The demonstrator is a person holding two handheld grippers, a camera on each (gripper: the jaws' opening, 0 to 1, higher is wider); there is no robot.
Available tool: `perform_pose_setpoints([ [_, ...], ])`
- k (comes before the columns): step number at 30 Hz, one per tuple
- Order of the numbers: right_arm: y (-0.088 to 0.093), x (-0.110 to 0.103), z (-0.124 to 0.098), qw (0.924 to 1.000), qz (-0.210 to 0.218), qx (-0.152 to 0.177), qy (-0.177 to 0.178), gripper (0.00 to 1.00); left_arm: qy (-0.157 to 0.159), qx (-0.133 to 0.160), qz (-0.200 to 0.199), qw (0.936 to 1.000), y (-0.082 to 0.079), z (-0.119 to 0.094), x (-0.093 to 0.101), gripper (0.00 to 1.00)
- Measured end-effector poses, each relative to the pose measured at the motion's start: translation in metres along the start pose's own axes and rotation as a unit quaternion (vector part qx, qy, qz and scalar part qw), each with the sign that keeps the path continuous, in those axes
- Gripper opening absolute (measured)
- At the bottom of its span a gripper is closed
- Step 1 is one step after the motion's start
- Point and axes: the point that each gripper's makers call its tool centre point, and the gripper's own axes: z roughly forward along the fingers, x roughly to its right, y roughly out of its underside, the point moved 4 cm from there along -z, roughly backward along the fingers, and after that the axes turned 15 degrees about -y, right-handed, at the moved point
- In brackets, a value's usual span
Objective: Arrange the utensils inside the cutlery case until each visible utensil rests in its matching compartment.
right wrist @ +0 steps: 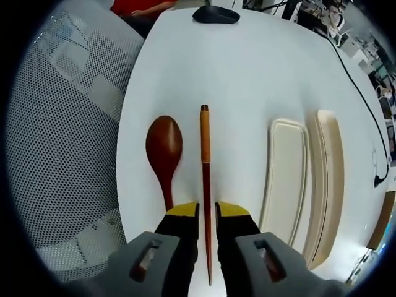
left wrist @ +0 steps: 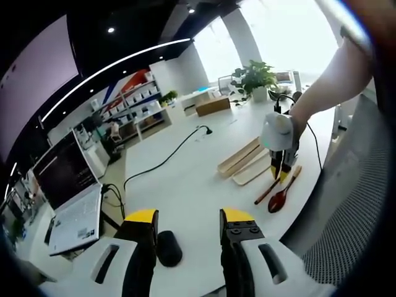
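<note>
Right gripper view: right gripper (right wrist: 207, 210) fingers straddle the chopstick (right wrist: 205, 179), not visibly clamped; closing off-centre could roll it into the spoon (right wrist: 164, 148). Left gripper (left wrist: 185, 216) hangs open.

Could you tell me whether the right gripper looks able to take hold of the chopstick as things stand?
Probably yes. The right gripper already straddles the chopstick, one jaw on each side. The wooden spoon lies apart beside it and the cutlery case sits further off, so nothing blocks closing.

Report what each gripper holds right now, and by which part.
The right gripper has its jaws around the chopsticks, near the thin lower end; a firm clamp cannot be told. The left gripper is open and holds nothing.
</note>
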Motion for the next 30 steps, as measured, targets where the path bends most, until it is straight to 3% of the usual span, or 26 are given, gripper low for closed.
perform_pose_setpoints([
  [30,-0.0019,0.0002,0.0017,1.0,0.005,-0.002,-0.006,0.01,-0.001,-0.001,-0.001,1.0,0.0,-0.0013,-0.0001,0.4],
])
